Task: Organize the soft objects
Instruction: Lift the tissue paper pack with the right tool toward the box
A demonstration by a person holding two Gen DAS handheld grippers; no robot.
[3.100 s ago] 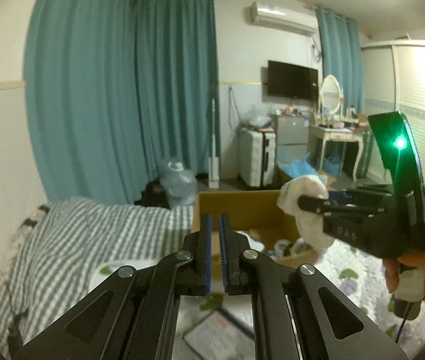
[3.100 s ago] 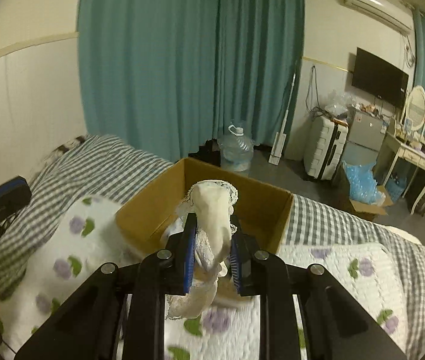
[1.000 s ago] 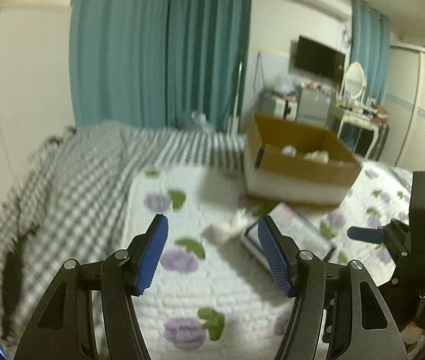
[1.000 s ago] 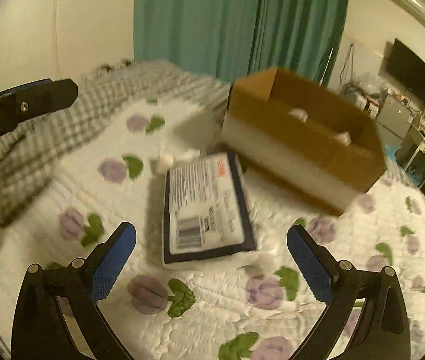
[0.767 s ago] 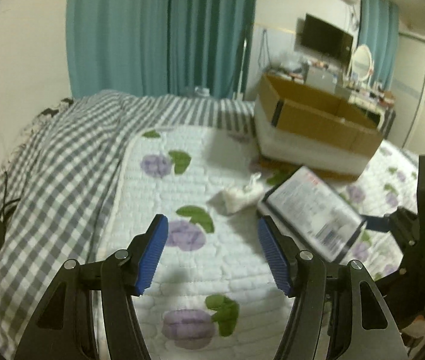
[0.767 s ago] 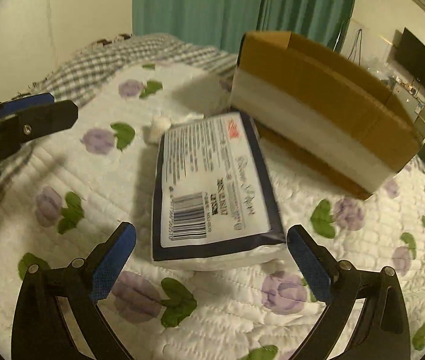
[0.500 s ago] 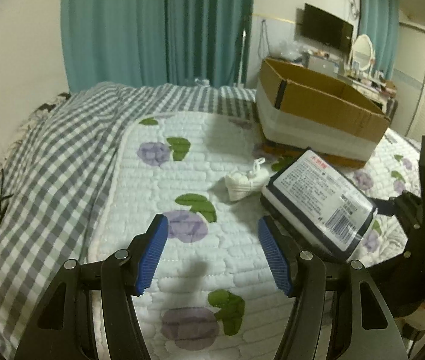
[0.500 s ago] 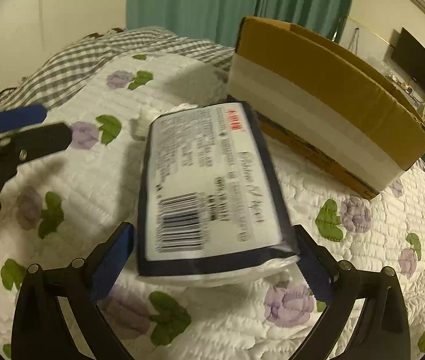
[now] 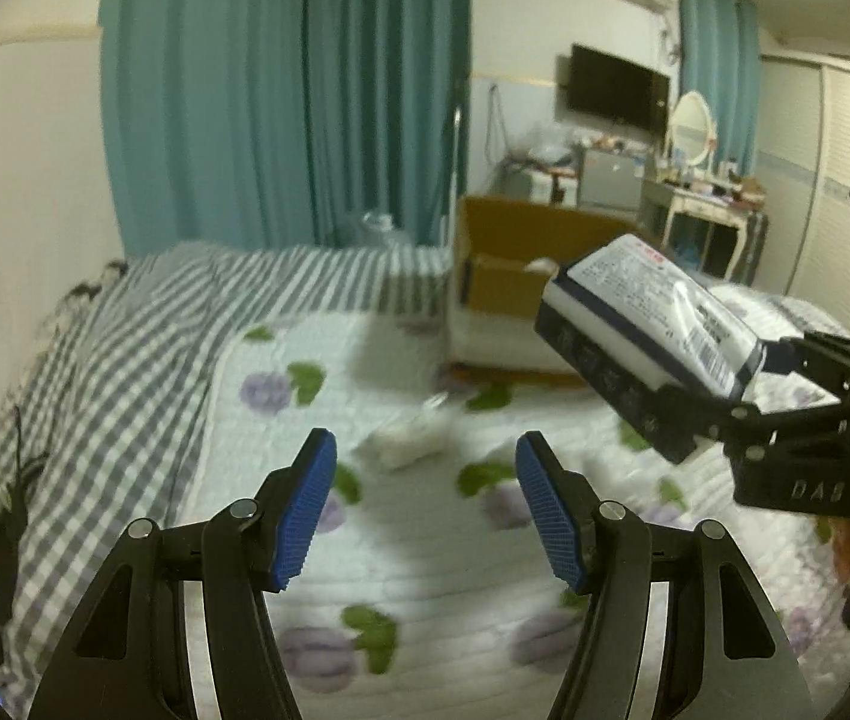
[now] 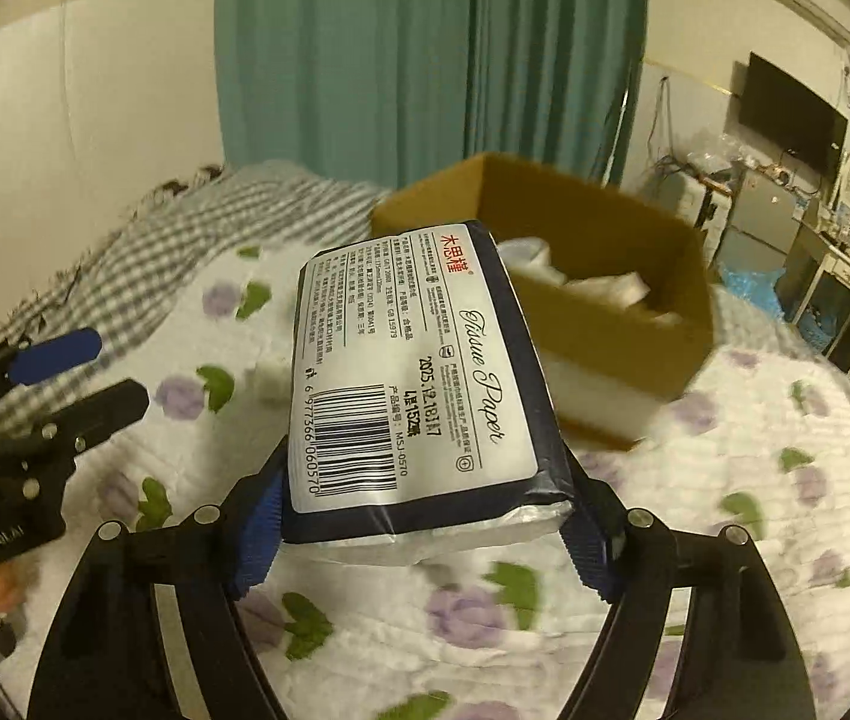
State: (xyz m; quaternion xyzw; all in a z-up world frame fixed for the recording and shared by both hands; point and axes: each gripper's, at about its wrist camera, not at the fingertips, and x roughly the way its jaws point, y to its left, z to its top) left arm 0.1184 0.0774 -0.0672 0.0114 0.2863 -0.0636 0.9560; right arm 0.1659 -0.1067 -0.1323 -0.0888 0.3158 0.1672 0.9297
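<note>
A navy and white tissue paper pack (image 10: pixel 413 372) is lifted off the floral quilt (image 10: pixel 754 480). My right gripper (image 10: pixel 423 540) holds it at its near end, jaws still closing, the blue pads pressed on both sides. The left wrist view shows the same pack (image 9: pixel 652 324) held up at the right, in front of the cardboard box (image 9: pixel 502 276). My left gripper (image 9: pixel 425 510) is open with nothing between its pads, just above the quilt. A small white cloth bundle (image 9: pixel 404 444) lies on the quilt just beyond it. The open box (image 10: pixel 604 240) holds white soft items (image 10: pixel 604 288).
A grey checked blanket (image 9: pixel 95 360) covers the left of the bed, with a black cable (image 9: pixel 11 480) on it. Teal curtains (image 9: pixel 281 90) hang behind. A dressing table (image 9: pixel 700 204) and TV (image 9: pixel 616 87) stand at the far right, beyond the bed.
My right gripper went from wide open around the tissue pack to closed on it and raised it off the quilt toward the box. My left gripper stayed open and shifted a little.
</note>
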